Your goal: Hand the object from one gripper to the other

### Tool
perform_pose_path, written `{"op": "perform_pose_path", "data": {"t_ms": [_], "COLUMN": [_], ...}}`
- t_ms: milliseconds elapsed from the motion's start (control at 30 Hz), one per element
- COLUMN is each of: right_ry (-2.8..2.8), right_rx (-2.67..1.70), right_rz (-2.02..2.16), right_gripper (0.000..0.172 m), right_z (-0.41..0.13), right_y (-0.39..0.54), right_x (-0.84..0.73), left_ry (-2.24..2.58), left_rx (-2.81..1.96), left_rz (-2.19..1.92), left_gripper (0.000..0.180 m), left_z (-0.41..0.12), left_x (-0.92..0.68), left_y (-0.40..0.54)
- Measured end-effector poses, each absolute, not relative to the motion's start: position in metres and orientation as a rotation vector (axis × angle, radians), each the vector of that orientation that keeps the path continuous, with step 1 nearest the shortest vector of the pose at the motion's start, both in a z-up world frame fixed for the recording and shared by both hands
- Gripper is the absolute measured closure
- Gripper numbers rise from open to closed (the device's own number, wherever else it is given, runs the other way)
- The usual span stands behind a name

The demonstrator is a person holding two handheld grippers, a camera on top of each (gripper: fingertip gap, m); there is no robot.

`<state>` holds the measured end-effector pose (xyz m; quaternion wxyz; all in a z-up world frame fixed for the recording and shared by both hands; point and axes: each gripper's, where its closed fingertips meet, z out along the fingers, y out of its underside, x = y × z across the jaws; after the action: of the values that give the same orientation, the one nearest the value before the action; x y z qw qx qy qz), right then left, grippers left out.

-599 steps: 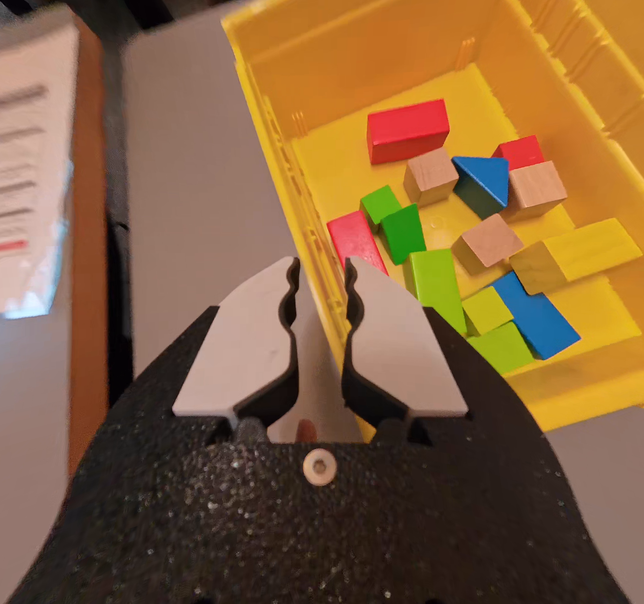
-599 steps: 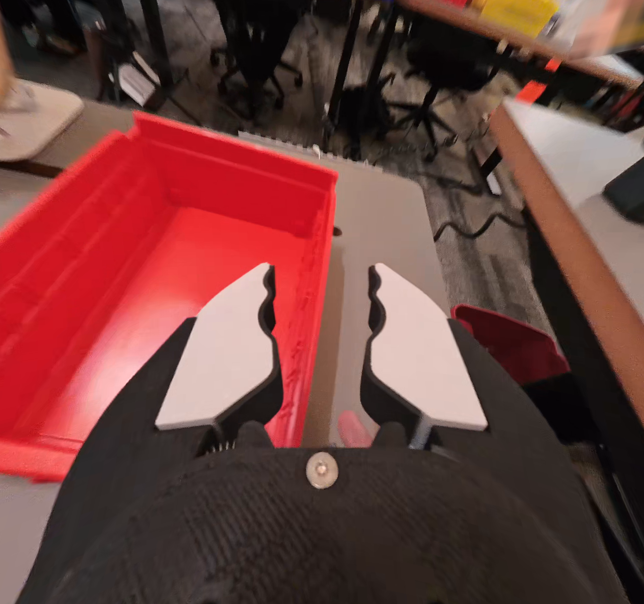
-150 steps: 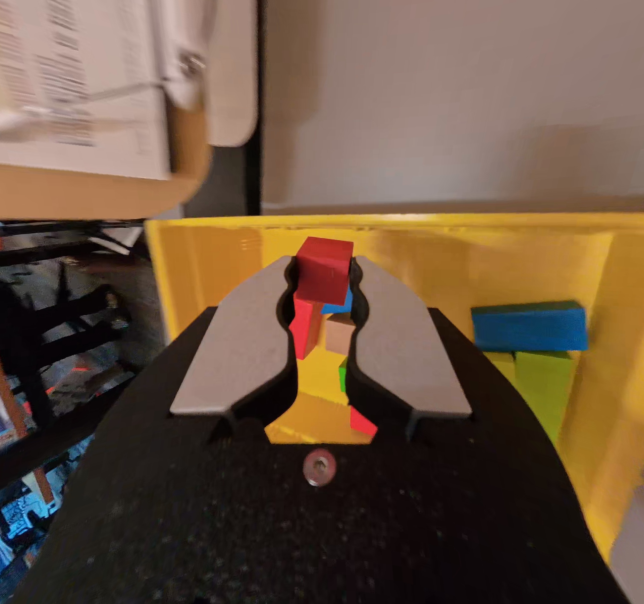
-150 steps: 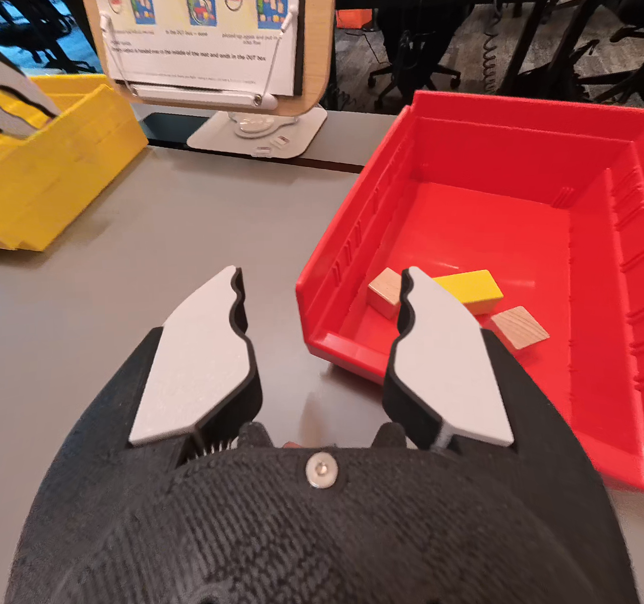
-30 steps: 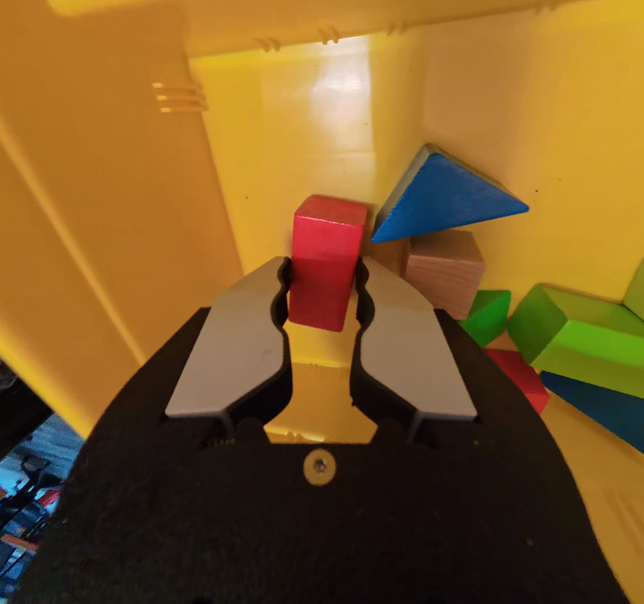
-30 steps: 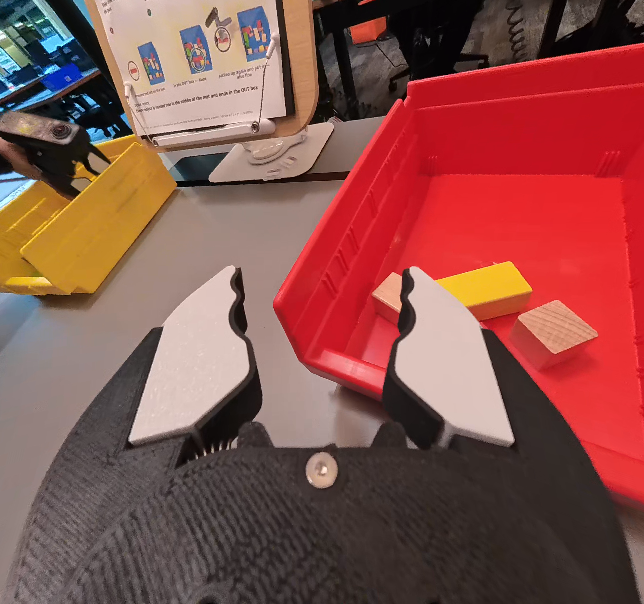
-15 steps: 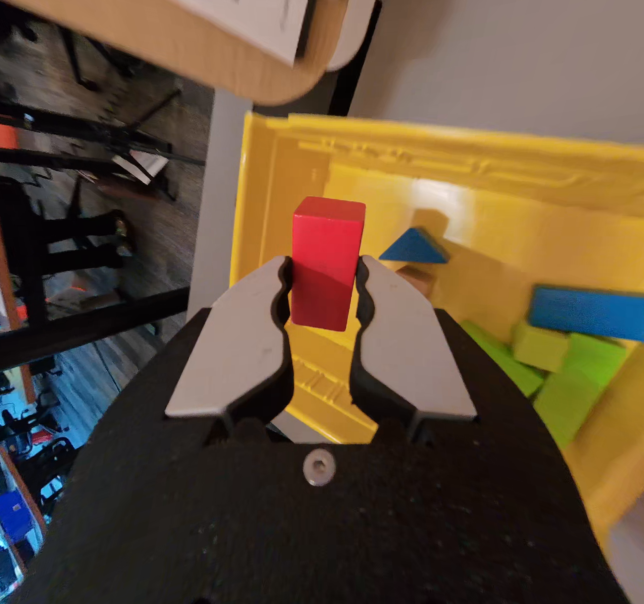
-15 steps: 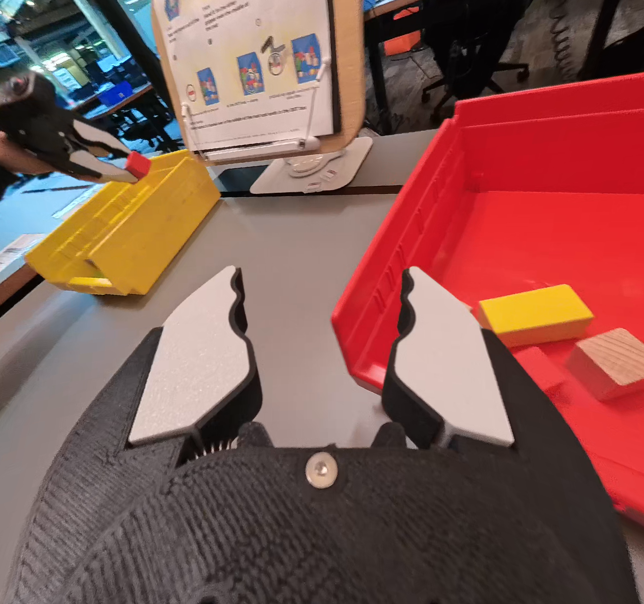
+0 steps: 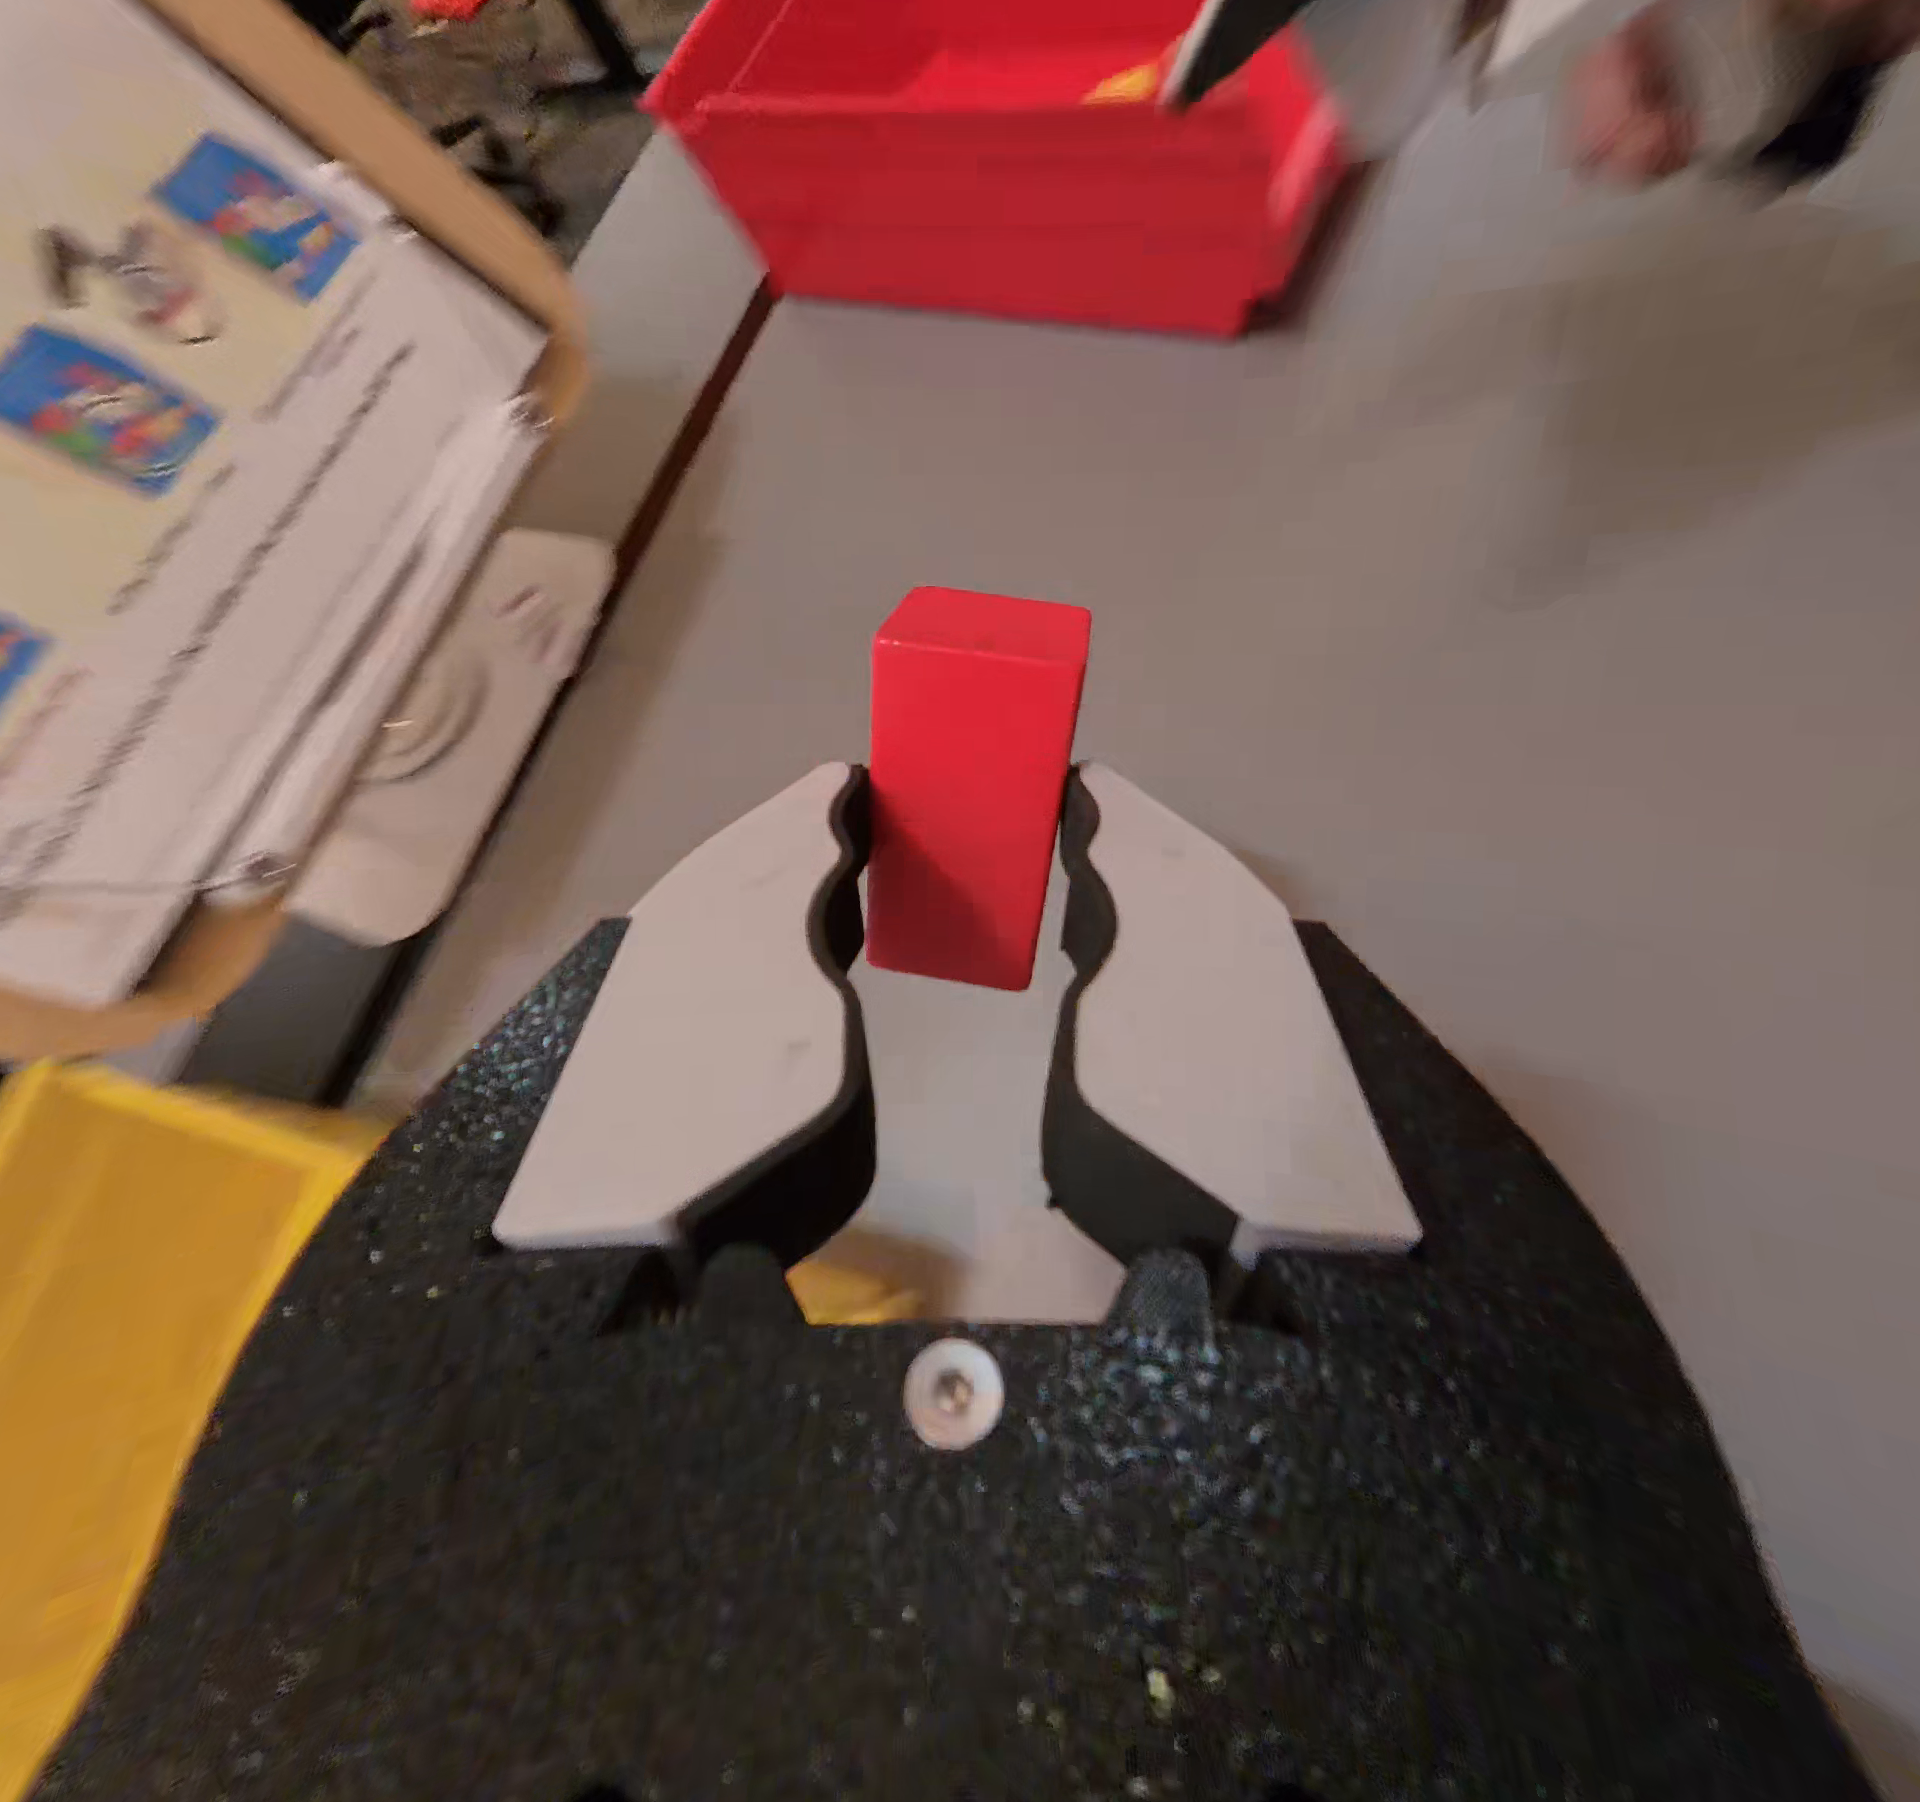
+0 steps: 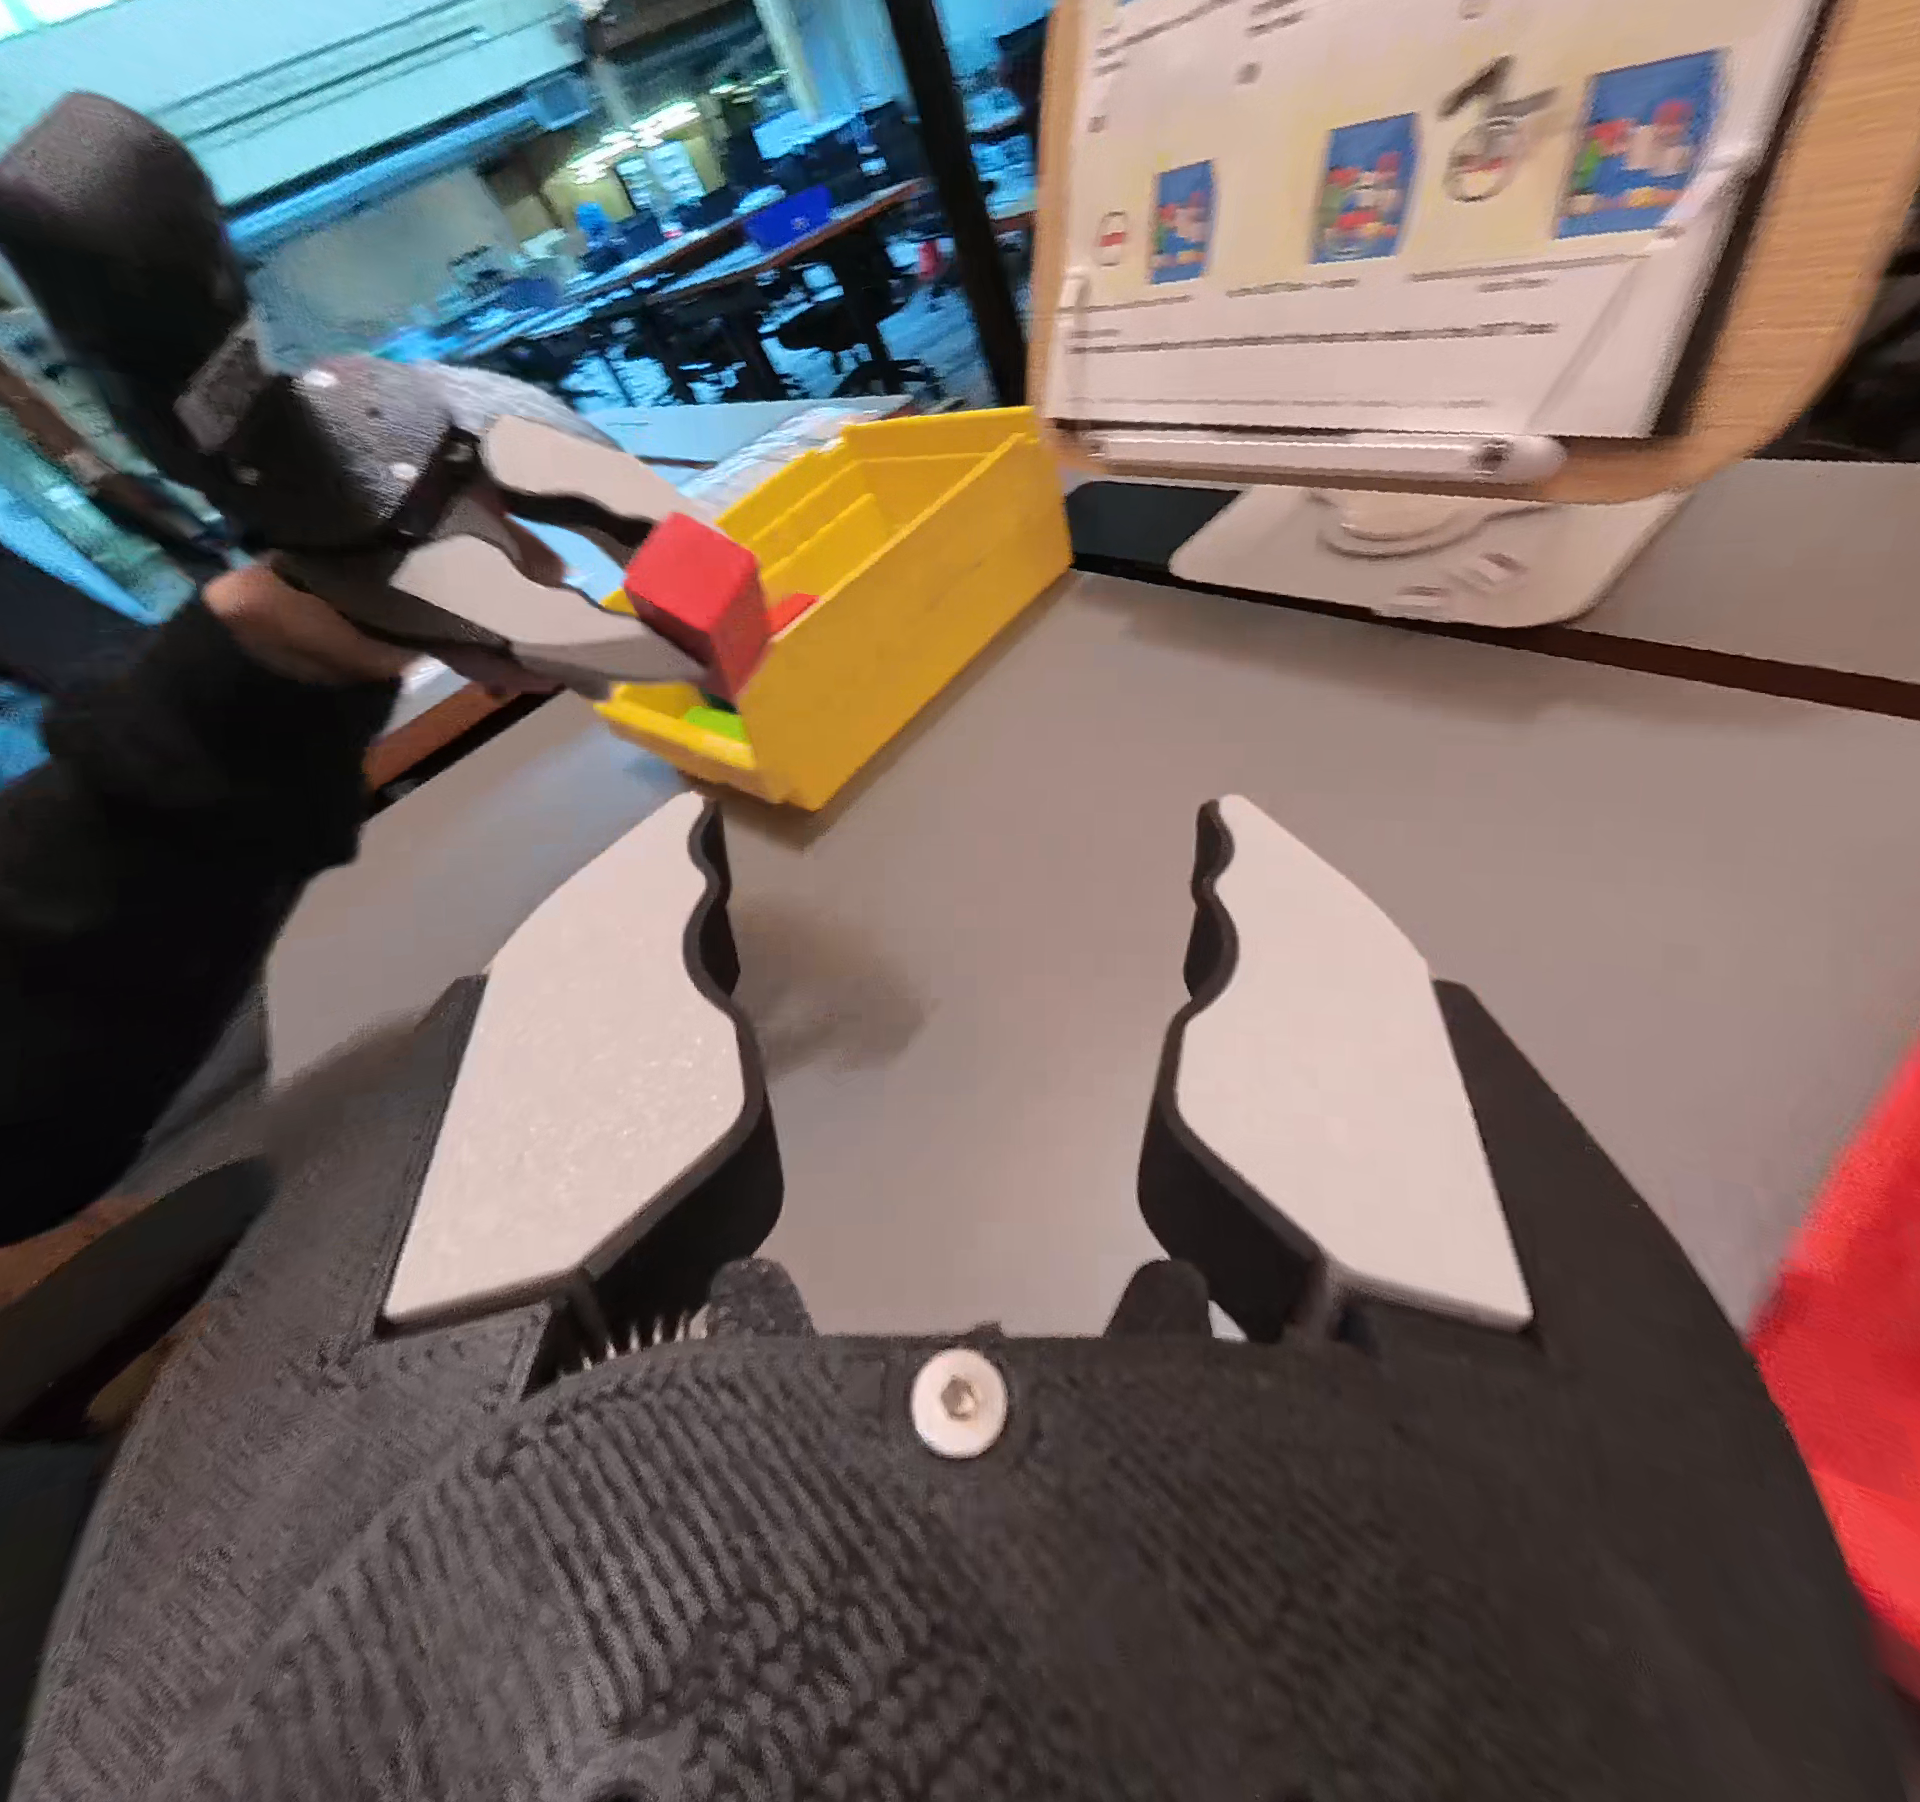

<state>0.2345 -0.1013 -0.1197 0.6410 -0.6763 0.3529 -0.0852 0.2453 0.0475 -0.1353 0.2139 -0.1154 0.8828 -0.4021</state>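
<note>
Lifted clear of the yellow bin, the red block is now clenched in the left gripper above the table; right gripper gapes, bare.

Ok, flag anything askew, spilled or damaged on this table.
Nothing stands out. The left gripper grips the red block squarely; the right gripper is open and bare. Yellow bin and red bin sit flat on the table.
</note>
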Motion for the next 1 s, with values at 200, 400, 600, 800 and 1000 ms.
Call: {"op": "perform_pose_path", "data": {"t_ms": [200, 400, 600, 800, 1000], "right_ry": [0.484, -0.109, -0.374, -0.475, -0.526], "right_rx": [-1.571, -1.821, -1.759, -1.765, -1.754], "right_rz": [-0.207, -0.332, -0.450, -0.393, -0.358], "right_gripper": [0.080, 0.075, 0.095, 0.099, 0.118], "right_z": [-0.105, -0.125, -0.119, -0.127, -0.131], "right_y": [-0.070, -0.054, -0.037, -0.029, -0.024], "right_x": [0.206, 0.145, 0.115, 0.097, 0.089], "left_ry": [2.644, 3.216, 3.720, 3.992, 4.113], "left_rx": [-0.461, -0.343, -0.122, 0.077, -0.020], "left_rz": [-1.488, -1.474, -1.324, -1.051, -1.041], "left_gripper": [0.146, 0.146, 0.146, 0.146, 0.146], "left_z": [-0.143, -0.151, -0.143, -0.139, -0.137], "left_x": [0.189, 0.134, 0.098, 0.082, 0.082], "left_y": [-0.006, -0.012, -0.014, -0.019, -0.032]}}
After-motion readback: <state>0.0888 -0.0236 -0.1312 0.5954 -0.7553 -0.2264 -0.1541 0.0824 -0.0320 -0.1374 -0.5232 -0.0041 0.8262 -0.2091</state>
